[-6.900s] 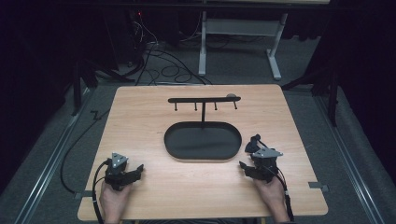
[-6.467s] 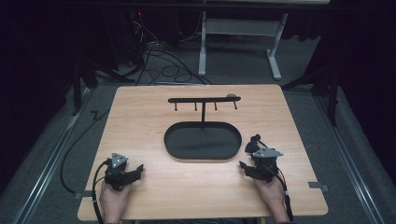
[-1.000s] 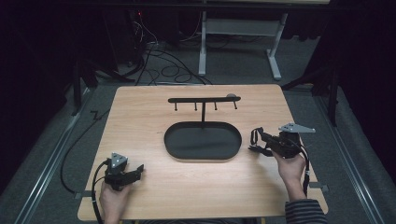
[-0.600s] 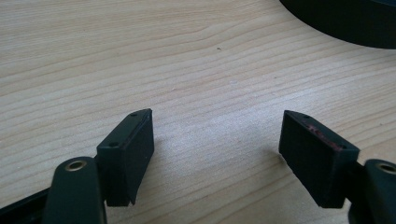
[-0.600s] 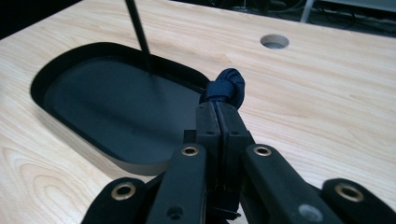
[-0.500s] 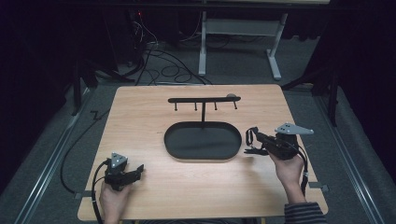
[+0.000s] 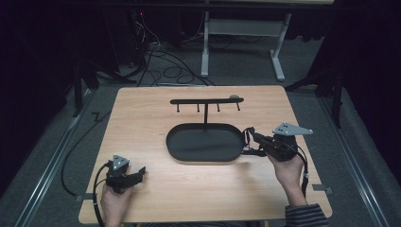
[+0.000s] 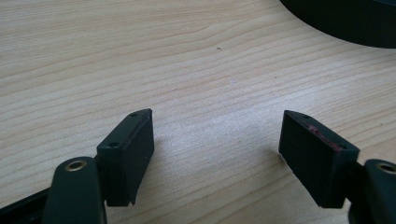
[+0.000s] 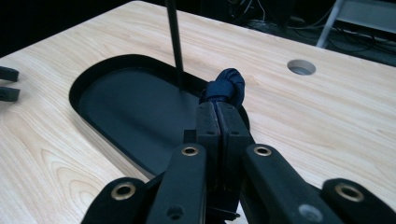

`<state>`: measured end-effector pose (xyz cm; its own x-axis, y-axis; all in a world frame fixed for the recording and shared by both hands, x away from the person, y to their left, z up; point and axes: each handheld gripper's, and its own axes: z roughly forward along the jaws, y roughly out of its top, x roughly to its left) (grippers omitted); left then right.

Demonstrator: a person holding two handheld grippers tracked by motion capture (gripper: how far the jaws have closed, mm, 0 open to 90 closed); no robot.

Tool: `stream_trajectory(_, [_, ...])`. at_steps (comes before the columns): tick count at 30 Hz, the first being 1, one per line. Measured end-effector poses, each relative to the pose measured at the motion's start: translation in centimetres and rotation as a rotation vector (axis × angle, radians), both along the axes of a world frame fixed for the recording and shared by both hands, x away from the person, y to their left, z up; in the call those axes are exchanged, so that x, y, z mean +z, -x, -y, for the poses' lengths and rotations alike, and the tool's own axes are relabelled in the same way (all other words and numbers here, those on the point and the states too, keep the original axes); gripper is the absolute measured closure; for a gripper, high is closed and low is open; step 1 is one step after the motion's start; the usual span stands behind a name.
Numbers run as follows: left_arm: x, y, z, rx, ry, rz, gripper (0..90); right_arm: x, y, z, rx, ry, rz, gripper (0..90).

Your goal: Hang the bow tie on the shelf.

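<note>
Wooden and light, the desk (image 7: 156, 189) sits in a dark room with cables on the floor behind it. A black oval tray (image 7: 204, 142) lies in the middle, and a thin post rises from it to a bar with small hooks (image 7: 206, 100). The right gripper (image 7: 252, 136) is at the tray's right edge, its fingers pinched tight on a dark blue knotted cord (image 9: 226, 85). The left gripper (image 7: 138, 172) rests near the front left corner, its fingers (image 8: 130, 149) spread wide over bare wood.
</note>
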<state>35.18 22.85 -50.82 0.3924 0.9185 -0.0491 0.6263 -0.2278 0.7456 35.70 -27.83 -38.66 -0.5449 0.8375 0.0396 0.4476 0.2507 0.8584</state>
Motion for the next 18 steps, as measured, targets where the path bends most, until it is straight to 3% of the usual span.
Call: stream_trajectory(18, [0.0,0.0,0.0,-0.001,-0.002,0.001,27.0,1.9,-1.0,-2.1,0.072,-0.007,0.043,90.0])
